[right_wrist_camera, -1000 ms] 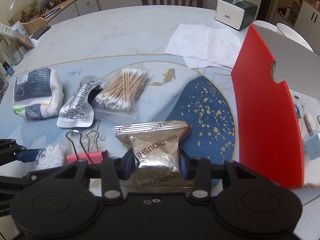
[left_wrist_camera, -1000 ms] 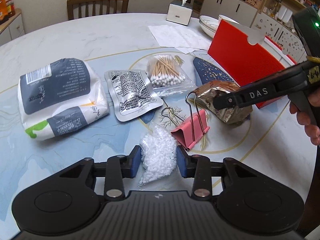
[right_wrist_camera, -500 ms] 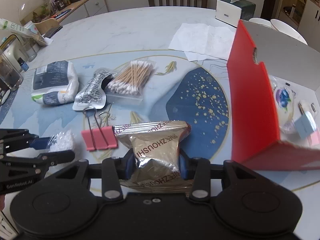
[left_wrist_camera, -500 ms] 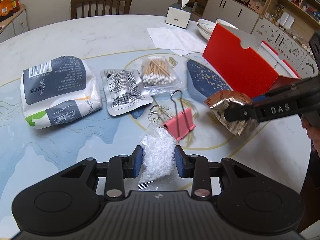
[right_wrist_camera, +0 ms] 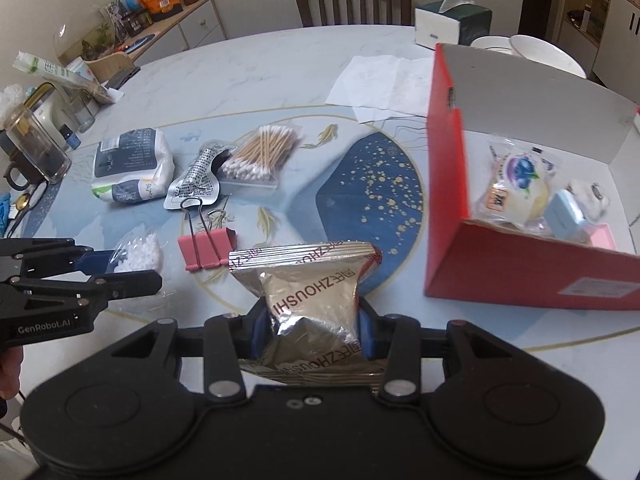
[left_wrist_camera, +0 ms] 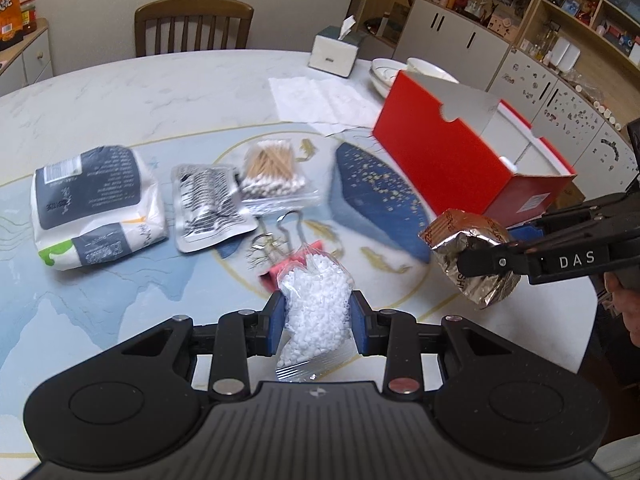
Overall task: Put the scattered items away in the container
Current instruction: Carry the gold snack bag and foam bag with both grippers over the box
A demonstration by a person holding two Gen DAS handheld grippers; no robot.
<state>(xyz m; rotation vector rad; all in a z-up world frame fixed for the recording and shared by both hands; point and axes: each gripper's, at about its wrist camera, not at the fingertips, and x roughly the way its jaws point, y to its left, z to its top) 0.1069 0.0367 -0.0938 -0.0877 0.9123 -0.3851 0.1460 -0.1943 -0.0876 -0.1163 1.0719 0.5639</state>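
My left gripper [left_wrist_camera: 317, 320] is shut on a clear bag of white pellets [left_wrist_camera: 316, 300], held above the table. My right gripper [right_wrist_camera: 310, 326] is shut on a silver foil snack packet [right_wrist_camera: 312, 292], also lifted; the left wrist view shows that packet [left_wrist_camera: 472, 256] at the right, close to the red box [left_wrist_camera: 452, 160]. The red box [right_wrist_camera: 520, 272] stands open at the right, with a wrapped bun, a blue case and small items inside. On the table lie a pink binder clip [right_wrist_camera: 206, 246], a bag of cotton swabs [right_wrist_camera: 260, 154], a silver sachet [right_wrist_camera: 196, 182] and a tissue pack [right_wrist_camera: 130, 164].
A tissue box [right_wrist_camera: 452, 24], white bowls [right_wrist_camera: 532, 50] and paper sheets [right_wrist_camera: 384, 84] sit behind the red box. Jars, a glass mug and clutter crowd the table's left edge [right_wrist_camera: 36, 144]. A wooden chair [left_wrist_camera: 192, 26] stands at the far side.
Both grippers rose and shifted toward the red box with their loads. The foil packet now hangs near the box's front corner, and the box's inside has come into the right wrist view.
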